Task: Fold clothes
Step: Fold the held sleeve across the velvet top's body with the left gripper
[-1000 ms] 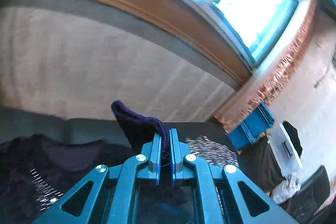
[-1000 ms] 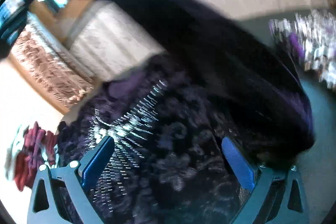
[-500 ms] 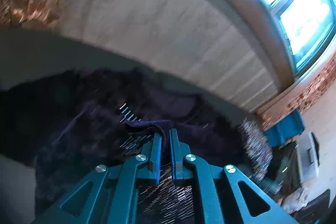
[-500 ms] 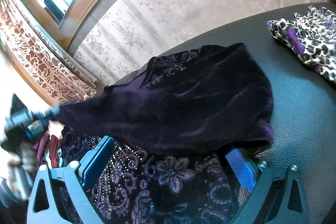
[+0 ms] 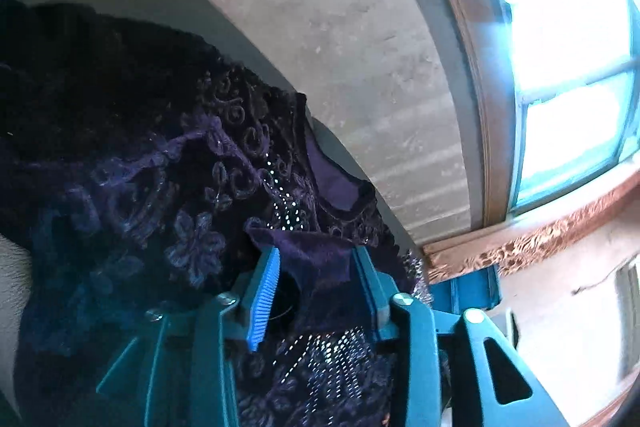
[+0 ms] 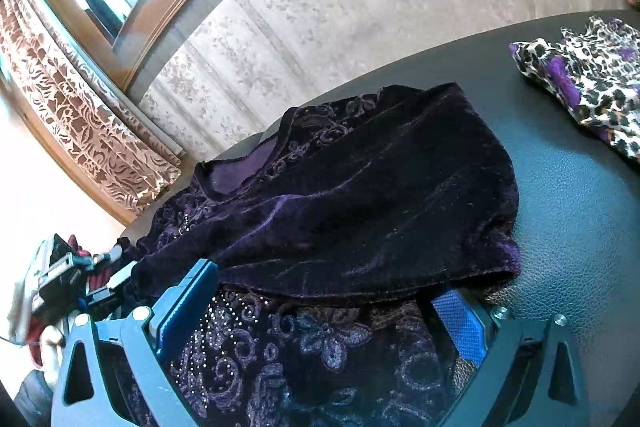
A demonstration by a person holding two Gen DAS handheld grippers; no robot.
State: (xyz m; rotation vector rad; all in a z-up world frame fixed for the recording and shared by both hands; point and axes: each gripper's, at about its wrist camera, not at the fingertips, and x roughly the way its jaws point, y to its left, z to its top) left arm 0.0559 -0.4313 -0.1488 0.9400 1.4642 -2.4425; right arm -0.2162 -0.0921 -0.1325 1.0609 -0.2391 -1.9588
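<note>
Only the right view shows the leopard-print garment (image 6: 588, 83) on the desk (image 6: 568, 211); left tool (image 5: 316, 287), earlier pinching the velvet sleeve (image 5: 312, 251), and right tool (image 6: 332, 311) are both spread.

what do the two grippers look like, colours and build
Both are teal plastic. The left gripper has two linkage fingers with triangular cutouts, silver screw heads at the joints, and bright blue ribbed pads. The right gripper has the same build, though its frame looks greyer blue in shade, with blue textured pads. No cables, markings, hands or sleeves show.
</note>
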